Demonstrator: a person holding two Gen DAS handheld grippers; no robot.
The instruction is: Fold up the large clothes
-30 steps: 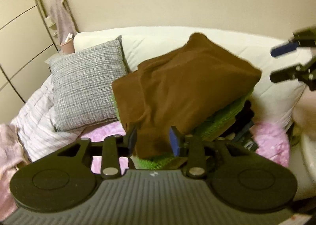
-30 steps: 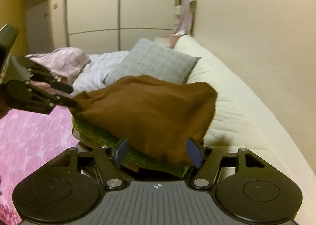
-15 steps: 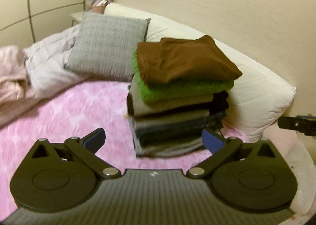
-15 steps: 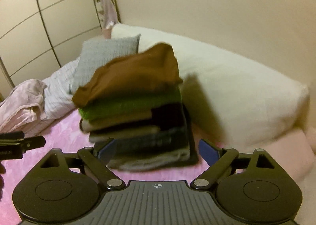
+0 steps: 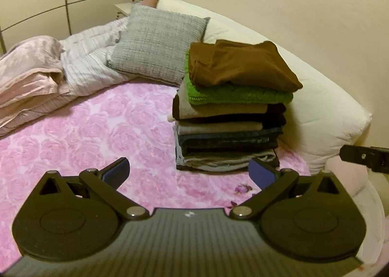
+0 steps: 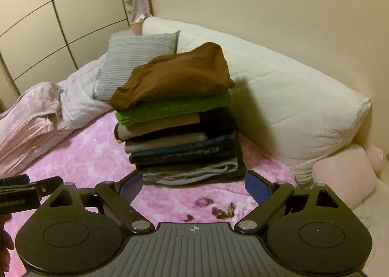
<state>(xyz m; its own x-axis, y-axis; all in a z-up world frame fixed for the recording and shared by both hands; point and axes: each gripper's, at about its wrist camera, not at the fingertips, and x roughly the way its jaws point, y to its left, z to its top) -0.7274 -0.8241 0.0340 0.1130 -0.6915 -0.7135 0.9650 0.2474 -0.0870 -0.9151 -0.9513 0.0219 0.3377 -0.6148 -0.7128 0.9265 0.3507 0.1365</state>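
A folded brown garment [image 5: 239, 64] [image 6: 175, 75] lies on top of a tall stack of folded clothes [image 5: 228, 131] [image 6: 182, 145] on the pink rose-patterned bedspread [image 5: 85, 136] [image 6: 102, 155]. A green knit [image 5: 233, 96] lies directly under the brown piece. My left gripper [image 5: 189, 172] is open and empty, pulled back in front of the stack. My right gripper [image 6: 192, 184] is open too, with nothing between its fingers, also short of the stack. Part of the right gripper [image 5: 364, 156] shows at the right edge of the left wrist view.
A long white bolster [image 5: 316, 97] [image 6: 291, 97] runs behind the stack along the wall. A grey pillow [image 5: 158, 43] [image 6: 136, 58] leans at the head, beside a striped duvet [image 5: 85, 63] and a pink blanket [image 5: 26, 68]. A pink cushion [image 6: 345, 177] lies at the right.
Both grippers let go of the brown garment, opened wide and drew back from the stack. The brown piece now rests on top of the pile.
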